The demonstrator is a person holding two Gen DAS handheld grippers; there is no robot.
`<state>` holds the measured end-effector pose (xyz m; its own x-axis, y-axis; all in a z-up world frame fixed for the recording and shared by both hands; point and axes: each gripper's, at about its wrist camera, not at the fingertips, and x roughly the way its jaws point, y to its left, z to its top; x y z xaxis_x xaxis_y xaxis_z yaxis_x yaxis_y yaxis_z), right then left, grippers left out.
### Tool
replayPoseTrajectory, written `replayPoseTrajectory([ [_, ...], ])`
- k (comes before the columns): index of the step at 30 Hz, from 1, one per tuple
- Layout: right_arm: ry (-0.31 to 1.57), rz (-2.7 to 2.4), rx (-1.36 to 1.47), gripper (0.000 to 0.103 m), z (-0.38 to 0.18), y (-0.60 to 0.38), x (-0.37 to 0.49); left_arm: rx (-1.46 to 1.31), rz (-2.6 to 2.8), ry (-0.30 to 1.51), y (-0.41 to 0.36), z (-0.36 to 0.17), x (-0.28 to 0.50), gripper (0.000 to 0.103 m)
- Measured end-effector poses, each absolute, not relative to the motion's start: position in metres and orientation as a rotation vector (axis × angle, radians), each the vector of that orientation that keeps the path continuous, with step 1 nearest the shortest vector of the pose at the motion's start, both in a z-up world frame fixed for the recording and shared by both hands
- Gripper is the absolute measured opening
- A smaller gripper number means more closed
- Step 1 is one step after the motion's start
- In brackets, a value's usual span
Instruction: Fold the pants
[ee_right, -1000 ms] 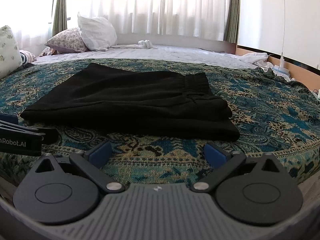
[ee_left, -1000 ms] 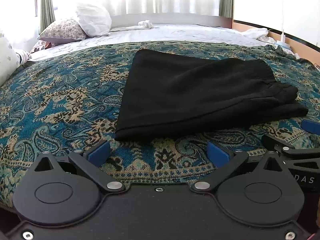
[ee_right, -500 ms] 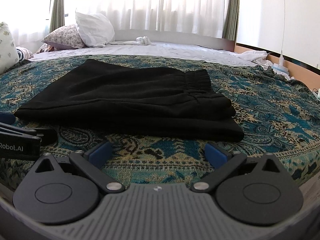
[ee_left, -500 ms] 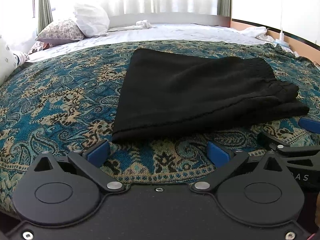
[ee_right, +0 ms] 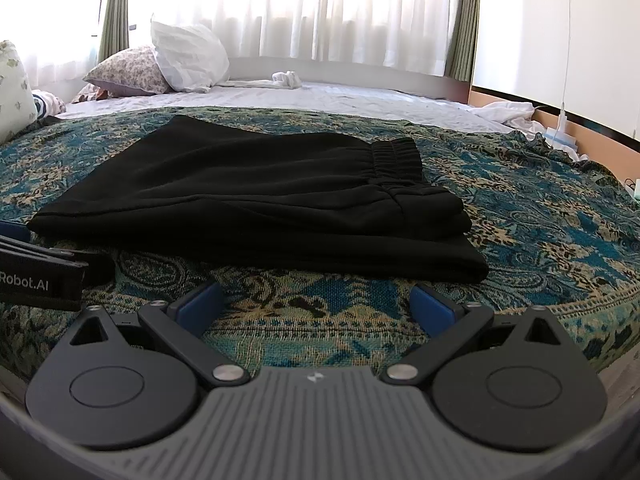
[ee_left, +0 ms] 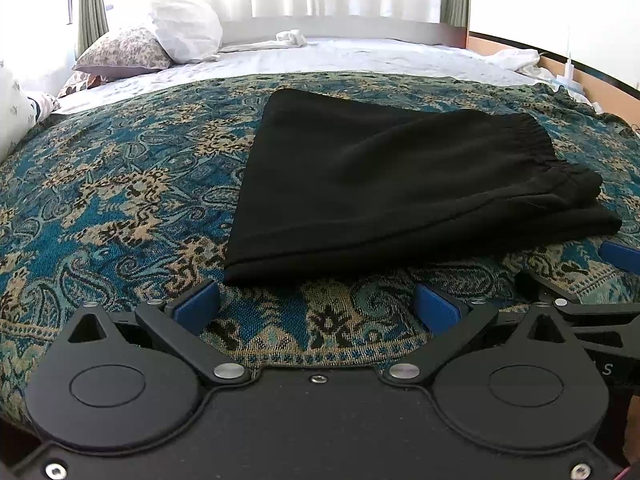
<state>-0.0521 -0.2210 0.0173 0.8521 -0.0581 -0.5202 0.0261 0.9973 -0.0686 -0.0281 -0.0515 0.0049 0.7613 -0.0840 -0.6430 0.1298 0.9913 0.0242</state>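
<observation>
Both grippers have crept a bit closer to the pants since a second ago, so the folded bundle fills more of each view now; the pants themselves haven't budged.

Readable text: the left gripper's side shows "Robot.AI" in white where it pokes into the right wrist view, cut off at the frame edge. In the left wrist view the other gripper's body shows just an "S", the rest is out of frame.

Counts: one pair of black pants (ee_left: pixel 384 184), folded into a flat stack with the elastic waistband (ee_right: pixel 396 156) on top toward the right. It sits on one blue and tan paisley bedspread (ee_left: pixel 120 184). Behind that, one white pillow (ee_right: pixel 188 60) leaning on one floral pillow (ee_right: pixel 128 72), plus part of a third patterned pillow (ee_right: pixel 12 88) at the left edge. One small crumpled white cloth (ee_right: pixel 286 78) up by the headboard.

Left gripper (ee_left: pixel 318 304): jaws spread wide, nothing between the blue pads, left pad just short of the pants' near corner, not clearly touching. Right gripper (ee_right: pixel 316 304): also wide open and empty, pads over the bedspread just in front of the pants' near edge.
</observation>
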Motion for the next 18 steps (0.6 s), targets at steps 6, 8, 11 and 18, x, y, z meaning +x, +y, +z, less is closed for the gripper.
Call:
replayPoseTrajectory([
  [6, 0.548, -0.043, -0.06, 0.103, 0.0174, -0.2212, -0.052, 0.071, -0.104, 0.689, -0.053, 0.0034, -0.029, 0.103],
  [8, 0.548, -0.044, -0.061, 0.103, 0.0173, -0.2212, -0.0521, 0.067, -0.103, 0.693, -0.0526, 0.0036, -0.0282, 0.103],
  [11, 0.548, -0.044, -0.06, 0.103, 0.0174, -0.2213, -0.0521, 0.068, -0.103, 0.694, -0.0529, 0.0039, -0.0284, 0.103],
  [18, 0.548, -0.044, -0.061, 0.103, 0.0174, -0.221, -0.0521, 0.067, -0.102, 0.695, -0.053, 0.0038, -0.028, 0.103],
])
